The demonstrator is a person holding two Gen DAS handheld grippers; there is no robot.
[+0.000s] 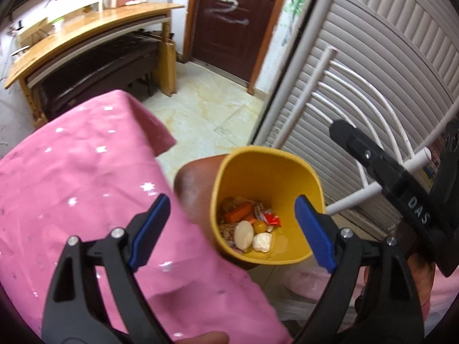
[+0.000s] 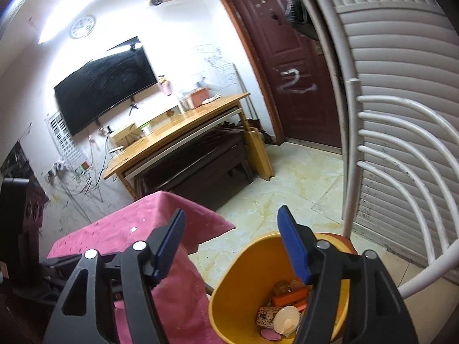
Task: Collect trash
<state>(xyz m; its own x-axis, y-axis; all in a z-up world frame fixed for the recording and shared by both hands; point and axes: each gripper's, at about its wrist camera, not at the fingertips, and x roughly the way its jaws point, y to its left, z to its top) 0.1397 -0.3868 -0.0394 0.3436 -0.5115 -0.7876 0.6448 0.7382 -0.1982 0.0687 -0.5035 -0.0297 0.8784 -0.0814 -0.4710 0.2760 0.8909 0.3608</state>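
Yellow plastic is the main thing in the left wrist view: a small yellow bin point(image 1: 266, 200) standing on a brown stool point(image 1: 195, 183) just beside the pink star-print tablecloth point(image 1: 86, 177). The trash point(image 1: 249, 225) is already down in the bottom of it: an orange chunk, a red-and-white wrapper, a pale round lid-like piece, a crumpled white wad. The left gripper point(image 1: 232, 229) hangs over the bin mouth with its blue pads spread wide and nothing between them. The other tool's black body shows at the right edge, in front of a white wire chair point(image 1: 370, 132).

From the right wrist view, the right gripper point(image 2: 232, 248) is also spread wide and holding nothing, poised above the near rim of the same bin point(image 2: 243, 275). Inside there's a patterned card-like piece, something orange and the pale lid. The tabletop part seen in either view looks bare of trash, though much of it is out of frame, so it looks like the collecting is mostly done.

What could go wrong, as a guess: the bin sits on a rounded stool top, so a pad catching the rim on the way past could tip it and dump everything on the tile floor point(image 2: 292, 189). The hanging cloth edge is close too, and snagging it would drag the table cover.
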